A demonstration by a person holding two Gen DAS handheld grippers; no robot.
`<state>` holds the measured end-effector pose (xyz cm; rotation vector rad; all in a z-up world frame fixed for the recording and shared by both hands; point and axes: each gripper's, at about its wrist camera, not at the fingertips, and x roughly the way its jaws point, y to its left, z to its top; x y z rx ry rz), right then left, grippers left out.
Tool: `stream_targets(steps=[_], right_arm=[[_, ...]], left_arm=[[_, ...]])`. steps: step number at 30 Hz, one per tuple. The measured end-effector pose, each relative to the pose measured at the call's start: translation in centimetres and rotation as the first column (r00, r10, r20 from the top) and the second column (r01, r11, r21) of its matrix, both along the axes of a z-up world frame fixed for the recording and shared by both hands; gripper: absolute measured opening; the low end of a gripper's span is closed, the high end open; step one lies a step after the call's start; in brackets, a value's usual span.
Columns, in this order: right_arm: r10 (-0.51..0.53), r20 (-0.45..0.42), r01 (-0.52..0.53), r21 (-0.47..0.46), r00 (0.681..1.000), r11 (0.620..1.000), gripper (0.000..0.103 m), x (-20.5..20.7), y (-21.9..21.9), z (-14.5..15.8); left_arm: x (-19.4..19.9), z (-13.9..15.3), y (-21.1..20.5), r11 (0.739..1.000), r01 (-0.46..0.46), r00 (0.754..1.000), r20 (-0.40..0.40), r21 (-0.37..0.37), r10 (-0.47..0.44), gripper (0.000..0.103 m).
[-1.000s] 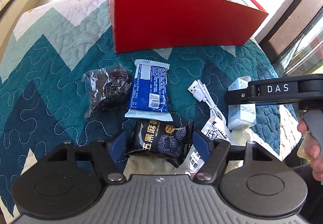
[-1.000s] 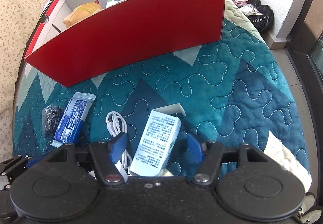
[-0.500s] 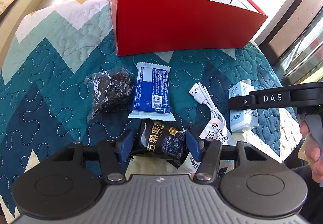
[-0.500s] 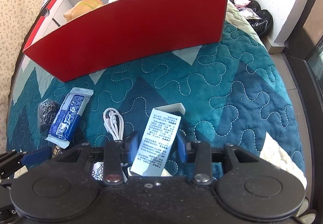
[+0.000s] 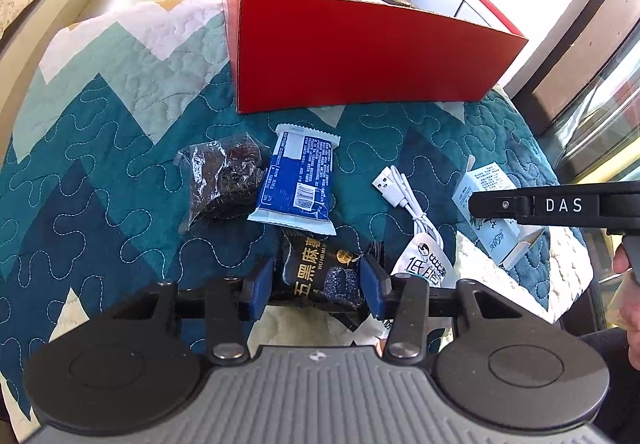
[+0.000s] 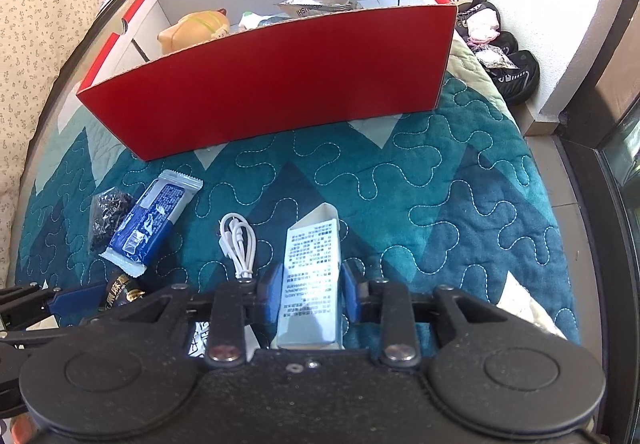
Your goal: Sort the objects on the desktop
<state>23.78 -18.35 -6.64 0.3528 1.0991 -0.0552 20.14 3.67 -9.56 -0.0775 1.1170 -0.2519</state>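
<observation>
My left gripper (image 5: 317,286) is shut on a black snack packet (image 5: 320,272) with gold lettering, low over the quilt. My right gripper (image 6: 308,294) is shut on a pale blue carton (image 6: 311,276); the carton also shows in the left wrist view (image 5: 486,200) behind the right gripper's arm. On the quilt lie a blue snack bar (image 5: 298,184), a dark crinkled bag (image 5: 222,180), a white USB cable (image 5: 404,200) and a white sachet (image 5: 424,264). A red box (image 5: 360,60) stands behind them, holding a tan toy (image 6: 196,28) and a silver packet (image 6: 316,6).
The teal quilt (image 6: 440,180) covers the table and drops off at the right edge. Shoes (image 6: 496,44) lie on the floor beyond the box. A glass door frame (image 5: 592,84) stands at the right.
Both grippers went from open to shut, the left on the black snack packet, the right on the pale blue carton. Both views have risen slightly, showing more inside the red box.
</observation>
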Motion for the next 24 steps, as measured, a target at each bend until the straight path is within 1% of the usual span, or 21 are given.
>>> stream_targets(steps=[13, 24], right_arm=[[0.0, 0.044, -0.001, 0.02, 0.999, 1.0, 0.03, -1.6, 0.0, 2.5], [0.0, 0.082, -0.003, 0.042, 0.997, 0.999, 0.03, -2.9, -0.2, 5.3]], left_arm=[[-1.1, 2.2, 0.6, 0.999, -0.042, 0.998, 0.035, -0.018, 0.042, 0.045], [-2.1, 5.0, 0.5, 0.997, -0.063, 0.995, 0.072, -0.05, 0.066, 0.045]])
